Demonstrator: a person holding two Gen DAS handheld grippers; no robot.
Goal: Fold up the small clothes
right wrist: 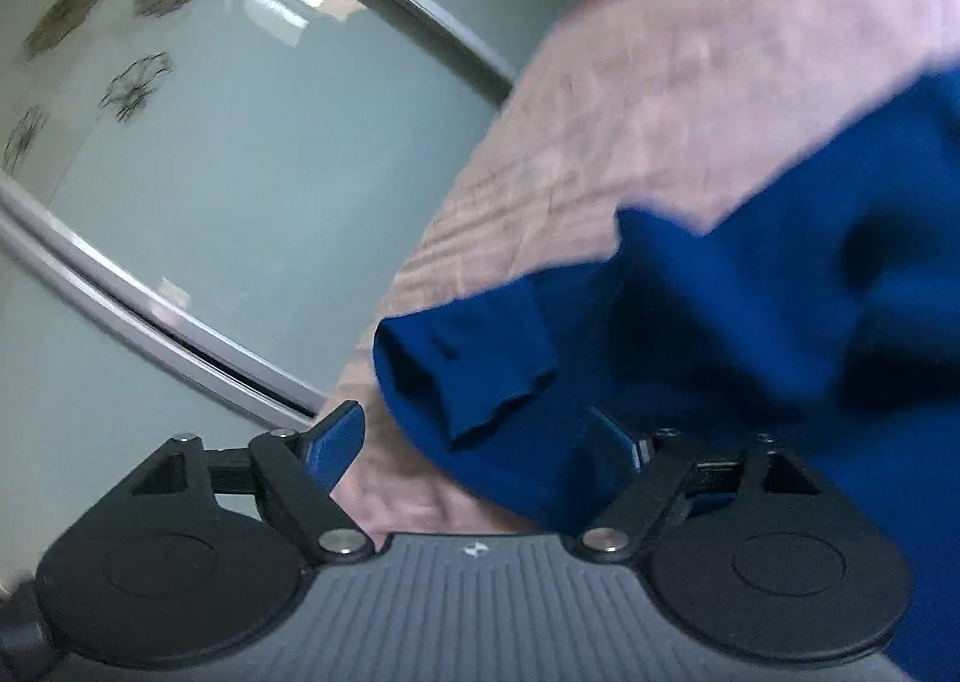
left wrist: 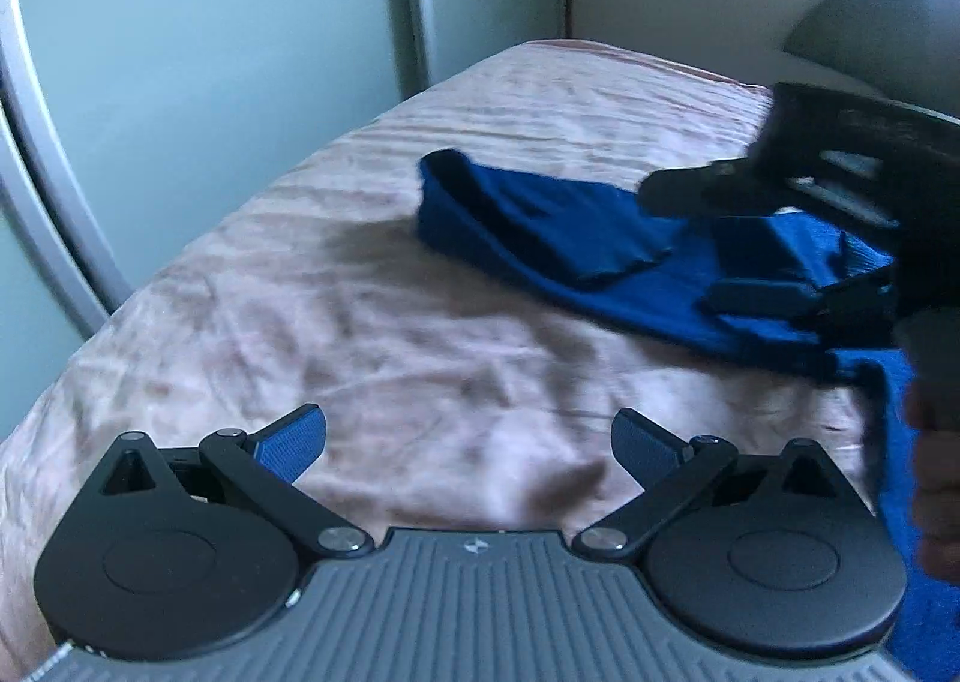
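Note:
A small blue garment lies partly folded on a pink bedsheet, with a sleeve lying across its top. My left gripper is open and empty above the bare sheet, short of the garment. My right gripper shows at the right of the left wrist view, open, its fingers spread over the blue cloth. In the right wrist view the right gripper is open, with the garment and its sleeve cuff lying over the right finger and between the fingers.
The bed's far edge meets a pale green sliding wardrobe door with a grey frame. A dark rounded object stands at the back right by the wall. My hand shows at the right edge.

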